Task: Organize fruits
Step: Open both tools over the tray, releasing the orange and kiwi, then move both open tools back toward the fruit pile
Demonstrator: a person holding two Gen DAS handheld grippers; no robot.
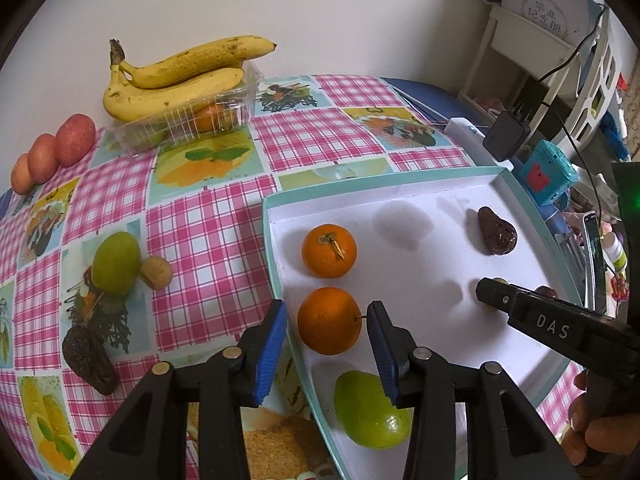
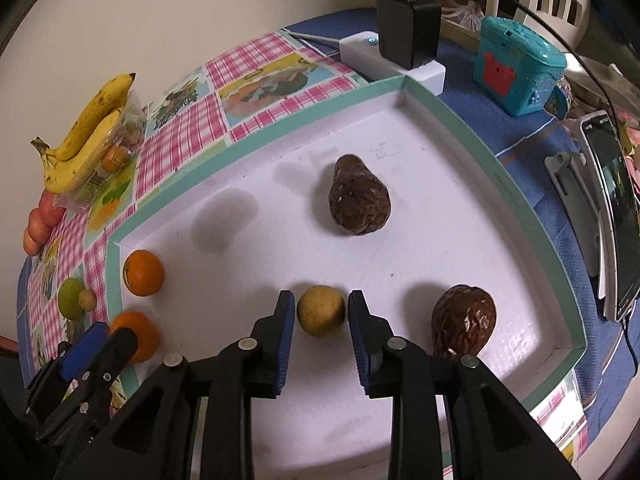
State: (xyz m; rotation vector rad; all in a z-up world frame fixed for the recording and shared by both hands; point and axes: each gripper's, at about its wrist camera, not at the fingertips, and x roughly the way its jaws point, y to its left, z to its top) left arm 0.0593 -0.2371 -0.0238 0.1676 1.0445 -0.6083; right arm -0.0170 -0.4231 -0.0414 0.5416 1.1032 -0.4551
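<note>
Teal-rimmed white tray (image 2: 500,168) sits on the checked surface (image 1: 208,240) and takes the sorted fruit. Left tongs (image 1: 327,322): spread, jaws either side of the nearer orange (image 1: 329,320) at the tray's left edge, with gaps visible on both sides, so not gripping. Right tongs (image 2: 321,312): spread around the small yellow-brown fruit (image 2: 321,311) on the tray floor, jaws close to it but apparently not pressing. Judged step: placing, both fruits set down in the tray and let go, or about to be; I cannot exclude the reverse, a pick-up. Next move, if placing: lift each pair of tongs straight back without nudging the round fruit, which would roll easily, then reach for the loose fruit to the left. Count in tray: 2 oranges, the second (image 1: 329,251) just behind the first; 1 green fruit (image 1: 370,410) at the near edge; 1 small yellow-brown fruit; 2 dark wrinkled fruits (image 2: 359,196) (image 2: 464,320). Count off tray on the surface: 1 green fruit (image 1: 116,263) touching 1 small tan fruit (image 1: 157,272); 1 dark wrinkled fruit (image 1: 89,360); 3 reddish fruits (image 1: 52,156) in a row by the wall; 2 bananas (image 1: 176,76) resting on a clear plastic box (image 1: 188,116) that holds more fruit, number unclear. Task looks roughly half done.
</note>
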